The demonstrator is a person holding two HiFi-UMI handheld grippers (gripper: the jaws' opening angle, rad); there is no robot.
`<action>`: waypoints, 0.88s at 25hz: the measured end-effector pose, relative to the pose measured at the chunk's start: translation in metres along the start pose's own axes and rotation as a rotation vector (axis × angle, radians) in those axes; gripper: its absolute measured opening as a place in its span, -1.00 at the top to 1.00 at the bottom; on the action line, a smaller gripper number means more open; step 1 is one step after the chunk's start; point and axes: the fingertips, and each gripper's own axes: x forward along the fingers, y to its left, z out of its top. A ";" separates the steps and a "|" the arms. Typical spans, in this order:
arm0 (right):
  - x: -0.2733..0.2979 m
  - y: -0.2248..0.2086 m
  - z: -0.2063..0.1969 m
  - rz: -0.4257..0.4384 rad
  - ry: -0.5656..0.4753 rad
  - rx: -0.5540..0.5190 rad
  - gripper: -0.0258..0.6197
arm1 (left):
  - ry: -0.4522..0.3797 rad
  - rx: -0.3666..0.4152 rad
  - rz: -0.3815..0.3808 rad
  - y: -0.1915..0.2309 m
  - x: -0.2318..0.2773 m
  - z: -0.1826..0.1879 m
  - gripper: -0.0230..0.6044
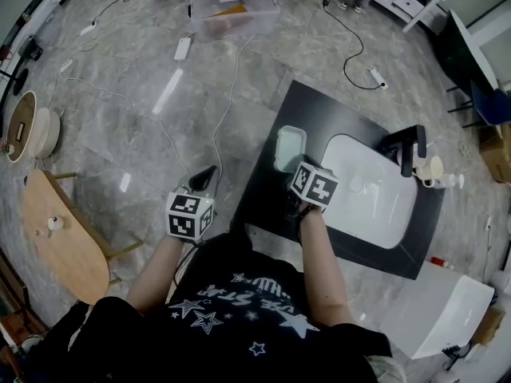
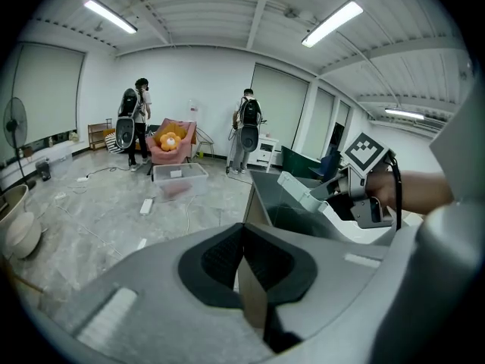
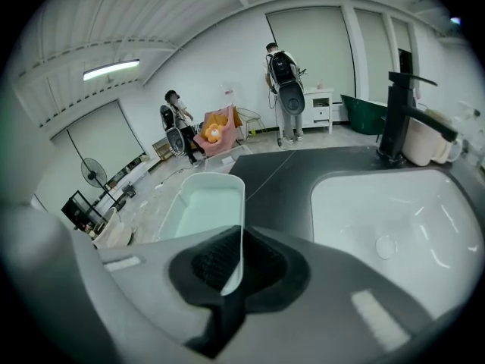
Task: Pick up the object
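The pale green rectangular plastic tray (image 3: 203,207) sits on the black countertop (image 3: 284,174). In the head view it is at 9 o'clock from the white basin sink (image 3: 409,226). The black faucet (image 3: 397,116) stands at the sink's far side.

Right gripper (image 3: 236,270): the jaws are closed on the tray's thin near-right wall, which runs edge-on between the two pads. The tray extends away from the gripper toward 11 o'clock. It appears to rest on the countertop, so the lift is judged not yet begun.

Left gripper (image 2: 244,268): the jaws are together with nothing between them. It is held off the counter's edge, at 8 o'clock from the tray in the head view.

Hazards from this state:
- The grip takes only one wall near a corner. The tray's far end may sag or swing down on lifting, because the load hangs away from the pads.
- The wall is thin and smooth. It may flex or slide out of the pads if raised abruptly.
- A sideways swing toward 3 o'clock could knock the tray into the sink.
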 end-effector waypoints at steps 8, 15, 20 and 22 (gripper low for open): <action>-0.067 -0.029 0.007 0.062 -0.084 0.012 0.88 | -0.039 0.025 0.010 -0.053 -0.022 0.005 0.90; -0.127 -0.075 -0.004 0.079 -0.146 0.026 0.88 | -0.057 0.056 -0.018 -0.119 -0.034 -0.004 0.90; -0.167 -0.118 -0.024 0.069 -0.171 0.037 0.89 | -0.074 0.079 -0.042 -0.173 -0.044 -0.013 0.90; -0.183 -0.133 -0.035 0.066 -0.182 0.043 0.88 | -0.078 0.089 -0.048 -0.193 -0.050 -0.020 0.90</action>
